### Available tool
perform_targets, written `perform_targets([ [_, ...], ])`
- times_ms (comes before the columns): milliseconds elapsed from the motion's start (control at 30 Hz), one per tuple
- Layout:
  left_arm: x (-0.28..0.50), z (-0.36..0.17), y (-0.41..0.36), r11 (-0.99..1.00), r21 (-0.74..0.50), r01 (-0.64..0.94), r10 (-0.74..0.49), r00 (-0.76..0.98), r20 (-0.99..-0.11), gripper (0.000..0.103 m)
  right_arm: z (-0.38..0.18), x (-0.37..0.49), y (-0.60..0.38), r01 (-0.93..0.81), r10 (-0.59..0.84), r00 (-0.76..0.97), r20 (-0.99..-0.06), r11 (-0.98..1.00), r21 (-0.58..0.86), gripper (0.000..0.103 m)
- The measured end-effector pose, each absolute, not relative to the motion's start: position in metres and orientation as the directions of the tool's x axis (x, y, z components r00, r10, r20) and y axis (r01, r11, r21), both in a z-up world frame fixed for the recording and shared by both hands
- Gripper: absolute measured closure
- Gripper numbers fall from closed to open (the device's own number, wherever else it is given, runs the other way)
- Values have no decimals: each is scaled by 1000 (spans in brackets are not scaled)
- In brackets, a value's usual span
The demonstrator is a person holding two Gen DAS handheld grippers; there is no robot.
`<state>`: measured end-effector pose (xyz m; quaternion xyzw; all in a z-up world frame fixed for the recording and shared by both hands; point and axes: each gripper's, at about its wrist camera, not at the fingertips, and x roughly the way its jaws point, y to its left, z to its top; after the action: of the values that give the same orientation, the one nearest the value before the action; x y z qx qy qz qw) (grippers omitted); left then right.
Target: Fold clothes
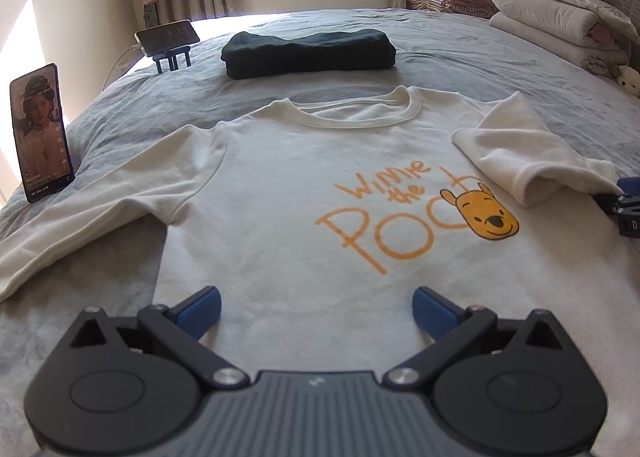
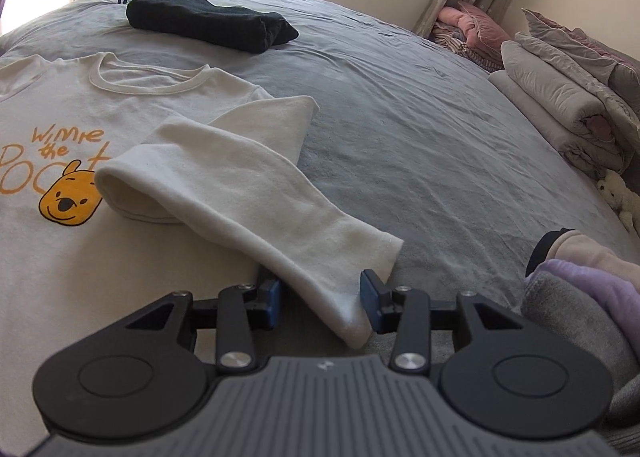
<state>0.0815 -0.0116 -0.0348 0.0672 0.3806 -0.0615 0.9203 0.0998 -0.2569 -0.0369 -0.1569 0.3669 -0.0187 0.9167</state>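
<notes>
A cream long-sleeved shirt with an orange bear print lies face up on the grey bed. Its right sleeve is folded inward, the cuff resting on the chest beside the print. My right gripper straddles the sleeve's near fold. The cloth lies slack between the blue pads, which do not pinch it, so the gripper is open. From the left wrist view its tip shows at the right edge. My left gripper stands wide open over the shirt's lower body, holding nothing. The left sleeve lies spread out.
A folded dark garment sits beyond the collar. Two phones stand at the left, one upright, one on a blue stand. Rolled bedding is piled at the right. A person's sleeve shows beside the right gripper.
</notes>
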Motion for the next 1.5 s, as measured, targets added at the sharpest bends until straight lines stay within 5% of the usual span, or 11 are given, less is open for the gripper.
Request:
perform_targets([
  [133,83,-35,-11,984,71,166,-67,701,-710,1,-39,106,-257,-63,-164,749,-642,947,-315,65],
  [200,83,-35,-11,984,69,167,-69,700,-710,1,-37,106,-255,-62,-163,760,-629,946,-320,85],
  [367,84,-33,-9,984,59,166,-76,702,-708,1,-28,105,-246,-33,-188,803,-566,934,-357,93],
  [767,85,-26,5,986,14,167,-114,729,-675,8,11,92,-209,-14,-117,920,-375,944,-329,96],
  [1267,92,-21,28,986,-73,153,-164,756,-634,8,10,90,-139,-250,126,901,-416,933,-259,95],
  [1500,94,-21,39,990,-70,119,-137,758,-638,9,1,87,-121,-356,215,856,-470,904,-236,86],
])
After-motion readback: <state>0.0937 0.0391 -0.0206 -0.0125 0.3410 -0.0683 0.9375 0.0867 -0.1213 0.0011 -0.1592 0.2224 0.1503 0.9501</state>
